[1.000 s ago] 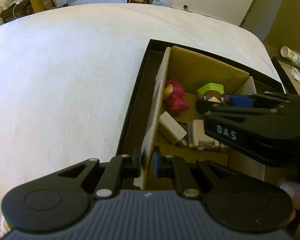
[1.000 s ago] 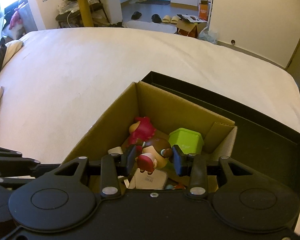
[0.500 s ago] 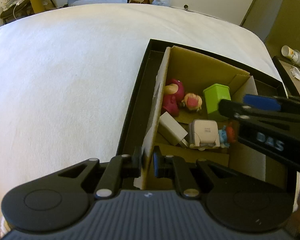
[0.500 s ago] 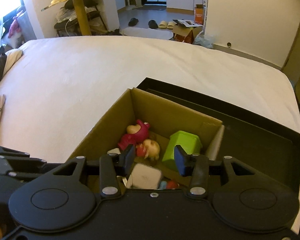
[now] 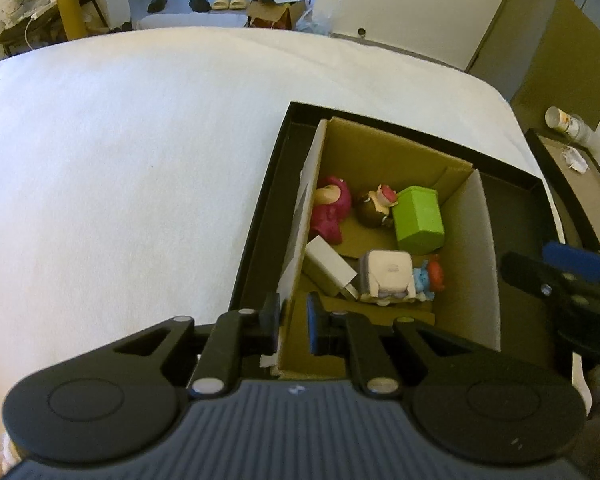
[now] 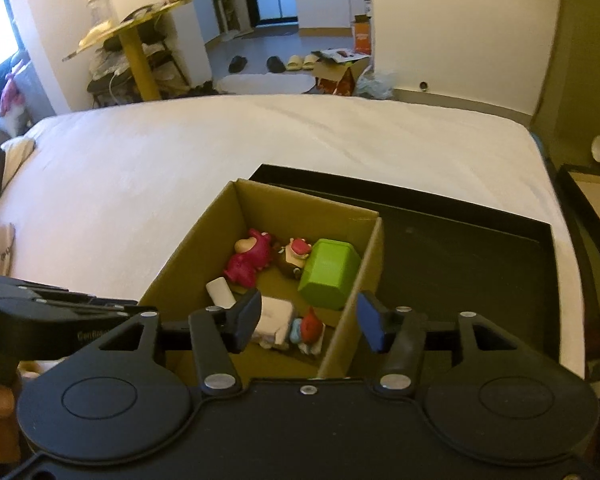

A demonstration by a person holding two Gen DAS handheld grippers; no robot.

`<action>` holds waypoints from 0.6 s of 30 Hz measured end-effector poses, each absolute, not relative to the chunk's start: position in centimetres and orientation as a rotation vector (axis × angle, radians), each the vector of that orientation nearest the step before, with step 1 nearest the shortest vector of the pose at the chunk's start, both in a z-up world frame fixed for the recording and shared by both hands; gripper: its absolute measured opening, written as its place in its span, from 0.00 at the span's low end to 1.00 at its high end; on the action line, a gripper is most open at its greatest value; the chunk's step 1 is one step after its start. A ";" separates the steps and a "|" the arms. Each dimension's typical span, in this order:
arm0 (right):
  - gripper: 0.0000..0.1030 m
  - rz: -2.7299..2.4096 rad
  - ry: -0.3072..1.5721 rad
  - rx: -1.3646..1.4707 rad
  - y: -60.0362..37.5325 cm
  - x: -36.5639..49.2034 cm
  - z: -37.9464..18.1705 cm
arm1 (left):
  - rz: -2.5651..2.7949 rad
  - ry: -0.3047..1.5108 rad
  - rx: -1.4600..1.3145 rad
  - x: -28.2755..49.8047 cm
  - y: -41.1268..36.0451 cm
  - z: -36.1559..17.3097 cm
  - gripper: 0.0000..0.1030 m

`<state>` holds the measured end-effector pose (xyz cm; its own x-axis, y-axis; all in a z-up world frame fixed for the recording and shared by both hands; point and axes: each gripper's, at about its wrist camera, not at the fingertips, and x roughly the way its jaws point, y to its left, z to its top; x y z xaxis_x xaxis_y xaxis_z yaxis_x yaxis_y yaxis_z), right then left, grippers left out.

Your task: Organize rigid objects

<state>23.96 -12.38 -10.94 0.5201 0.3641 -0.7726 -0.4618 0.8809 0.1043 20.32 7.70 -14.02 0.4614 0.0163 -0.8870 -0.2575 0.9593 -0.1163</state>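
Observation:
A brown cardboard box (image 5: 384, 160) (image 6: 300, 204) stands inside a black tray (image 5: 512, 200) (image 6: 460, 248) on a white bed. In it lie a pink figure (image 5: 330, 212) (image 6: 250, 258), a brown-haired doll (image 5: 374, 206) (image 6: 294, 256), a green box (image 5: 418, 218) (image 6: 328, 272), a white block (image 5: 326, 266) (image 6: 220, 292), a white cube (image 5: 388, 272) (image 6: 274, 316) and a small red-blue toy (image 5: 430, 276) (image 6: 308, 330). My left gripper (image 5: 294, 326) is shut on the box's near left wall. My right gripper (image 6: 308, 322) is open and empty, above the box's near right wall.
The white bed (image 5: 120, 160) spreads to the left and beyond the tray. A side table with a cup (image 5: 564, 124) stands at the right. A yellow table (image 6: 136, 48), shoes and a cardboard box (image 6: 340, 68) are on the floor beyond the bed.
My right gripper let go of the brown-haired doll, which now lies in the box by the green box. The gripper opened wide and pulled back up and to the right. The left gripper stayed.

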 end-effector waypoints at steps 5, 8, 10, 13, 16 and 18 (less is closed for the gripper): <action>0.60 0.465 0.891 -0.073 -14.2 23.0 -10.1 | 0.158 1.078 -0.224 19.7 7.1 -13.0 0.13; 0.64 0.453 0.888 -0.059 -15.0 22.4 -9.7 | 0.145 1.089 -0.234 19.3 6.9 -12.4 0.14; 0.68 0.445 0.887 -0.048 -15.4 21.9 -9.5 | 0.133 1.086 -0.239 19.0 6.7 -11.8 0.14; 0.73 0.433 0.885 -0.030 -16.3 21.1 -9.1 | 0.108 1.076 -0.227 18.6 6.2 -10.6 0.14; 0.82 0.408 0.876 -0.006 -17.2 20.3 -8.6 | 0.092 1.063 -0.217 18.1 5.5 -9.6 0.15; 0.86 0.388 0.870 0.012 -17.8 19.8 -8.3 | 0.084 1.053 -0.211 17.7 5.1 -8.9 0.16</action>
